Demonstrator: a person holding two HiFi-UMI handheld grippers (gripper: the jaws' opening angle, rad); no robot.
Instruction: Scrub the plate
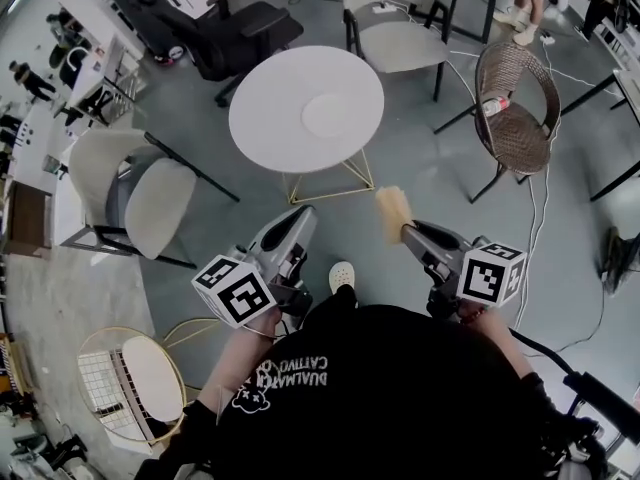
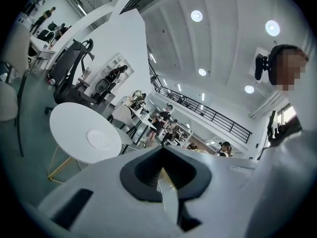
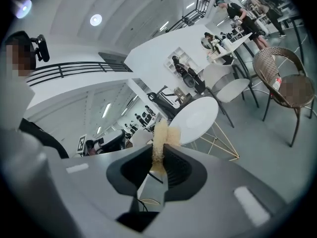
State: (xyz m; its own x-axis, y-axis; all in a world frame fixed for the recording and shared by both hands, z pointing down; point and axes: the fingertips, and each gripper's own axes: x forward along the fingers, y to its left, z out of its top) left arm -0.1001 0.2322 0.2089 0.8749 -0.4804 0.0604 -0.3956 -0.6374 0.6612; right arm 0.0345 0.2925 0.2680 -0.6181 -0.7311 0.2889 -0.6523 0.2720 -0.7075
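A white plate [image 1: 335, 115] lies on the round white table [image 1: 265, 118] ahead of me, and nothing else is on the table. My left gripper [image 1: 301, 217] hovers short of the table's near edge, shut with nothing in it. My right gripper [image 1: 408, 232] is held beside it, shut on a tan scrubbing sponge [image 1: 392, 211] that sticks out past its jaws. The left gripper view shows the closed jaws [image 2: 162, 150] with the plate [image 2: 100, 139] on the table [image 2: 67, 125] far ahead. In the right gripper view the sponge [image 3: 161, 132] is pinched upright, with the plate [image 3: 199, 117] beyond it.
A wicker chair [image 1: 517, 108] with a bottle [image 1: 495, 105] on its seat stands to the right. A cream chair [image 1: 150, 196] is at the left and another [image 1: 398, 33] beyond the table. A black office chair [image 1: 225, 30] is at the back left. A gold-wire side table [image 1: 130, 380] sits at the lower left. Cables [image 1: 532, 228] run across the floor.
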